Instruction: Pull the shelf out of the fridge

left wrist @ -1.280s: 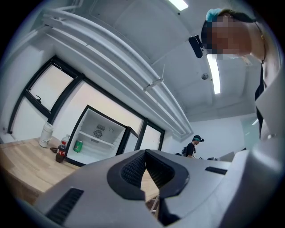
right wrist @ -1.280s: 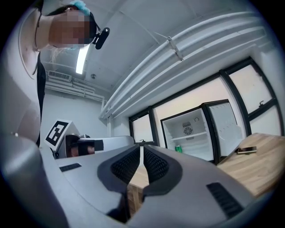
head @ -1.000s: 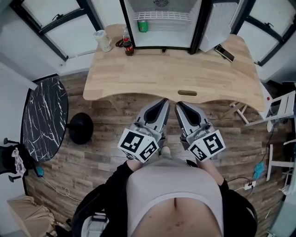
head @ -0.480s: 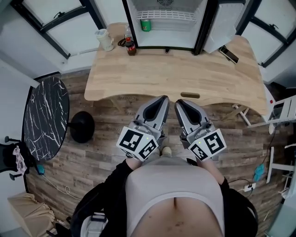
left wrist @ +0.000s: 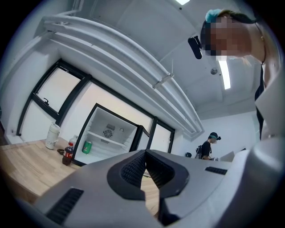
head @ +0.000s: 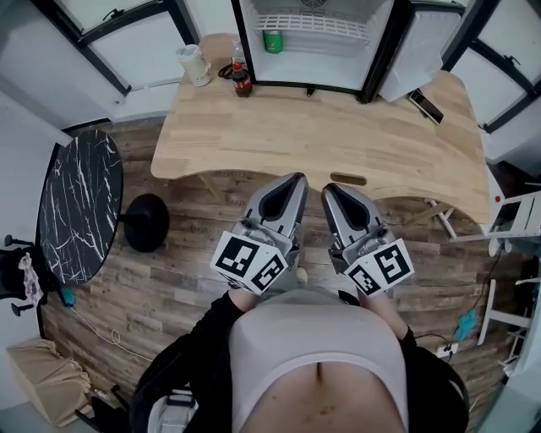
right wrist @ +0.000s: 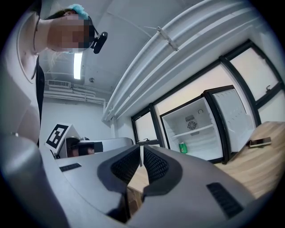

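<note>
The open fridge [head: 317,46] stands at the far side of the wooden desk [head: 321,127]. Its white wire shelf [head: 313,24] sits inside near the top, and a green can [head: 272,41] stands on the fridge floor at the left. My left gripper [head: 296,179] and right gripper [head: 328,189] are side by side over the floor at the desk's near edge, far from the fridge. Both are shut and hold nothing. The left gripper view shows the shelf [left wrist: 106,139] and can [left wrist: 87,147] beyond the shut left gripper [left wrist: 145,153]. The right gripper view shows the shelf [right wrist: 195,130] beyond the shut right gripper [right wrist: 141,153].
A cola bottle [head: 241,83] and a white cup [head: 193,64] stand left of the fridge. A phone [head: 423,105] lies by the open fridge door [head: 418,51]. A black marble table [head: 80,211] and a stool base [head: 145,223] stand at the left. Another person [left wrist: 208,146] is far behind.
The person and both grippers have drifted a little toward the desk, so the fridge sits higher in the head view. Both pairs of jaws stayed shut.
</note>
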`<action>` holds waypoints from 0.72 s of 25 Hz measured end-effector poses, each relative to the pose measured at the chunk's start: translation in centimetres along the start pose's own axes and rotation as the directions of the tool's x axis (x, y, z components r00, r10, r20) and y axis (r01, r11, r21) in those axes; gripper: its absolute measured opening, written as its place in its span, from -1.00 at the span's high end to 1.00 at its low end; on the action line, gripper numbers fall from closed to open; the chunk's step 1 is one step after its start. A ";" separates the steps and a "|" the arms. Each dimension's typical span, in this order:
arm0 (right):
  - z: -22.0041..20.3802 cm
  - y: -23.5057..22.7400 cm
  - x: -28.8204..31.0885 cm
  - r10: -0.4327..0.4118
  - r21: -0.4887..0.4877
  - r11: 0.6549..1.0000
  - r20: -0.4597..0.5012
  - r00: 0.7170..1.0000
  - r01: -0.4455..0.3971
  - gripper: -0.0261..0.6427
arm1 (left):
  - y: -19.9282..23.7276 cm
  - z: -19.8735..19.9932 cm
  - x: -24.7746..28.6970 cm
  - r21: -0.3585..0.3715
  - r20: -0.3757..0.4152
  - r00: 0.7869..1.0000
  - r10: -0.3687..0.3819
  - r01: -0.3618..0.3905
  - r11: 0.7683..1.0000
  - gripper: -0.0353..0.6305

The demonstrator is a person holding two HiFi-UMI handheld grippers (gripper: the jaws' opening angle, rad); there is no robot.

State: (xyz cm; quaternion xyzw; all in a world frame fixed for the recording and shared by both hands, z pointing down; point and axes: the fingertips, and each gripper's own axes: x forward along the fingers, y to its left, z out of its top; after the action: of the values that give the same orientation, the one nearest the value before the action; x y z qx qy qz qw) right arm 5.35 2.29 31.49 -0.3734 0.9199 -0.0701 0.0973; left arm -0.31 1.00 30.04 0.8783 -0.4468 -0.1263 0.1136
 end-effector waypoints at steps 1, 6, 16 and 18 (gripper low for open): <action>0.0 -0.3 0.4 -0.002 -0.002 1.000 0.002 1.000 0.002 0.79 | 0.5 0.0 0.3 0.009 -0.001 1.000 0.005 -0.005 1.000 0.88; -0.2 -2.3 2.8 -0.014 -0.019 1.000 0.000 1.000 0.014 0.79 | 3.0 -0.3 2.4 0.024 -0.006 1.000 0.006 -0.006 1.000 0.88; 1.2 -10.2 12.2 -0.056 -0.045 0.997 0.041 0.998 0.058 0.79 | 10.7 1.9 11.9 0.049 -0.006 0.999 -0.052 0.052 0.997 0.88; 1.7 -11.6 14.1 -0.068 -0.045 0.997 0.050 0.996 0.070 0.79 | 12.3 2.5 13.6 0.050 -0.010 0.998 -0.058 0.058 0.997 0.88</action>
State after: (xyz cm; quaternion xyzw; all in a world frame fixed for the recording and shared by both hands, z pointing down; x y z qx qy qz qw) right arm 3.66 -15.96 30.38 -0.4085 0.9053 -0.0429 0.1083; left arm -2.70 -17.37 29.93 0.8940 -0.4237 -0.1144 0.0899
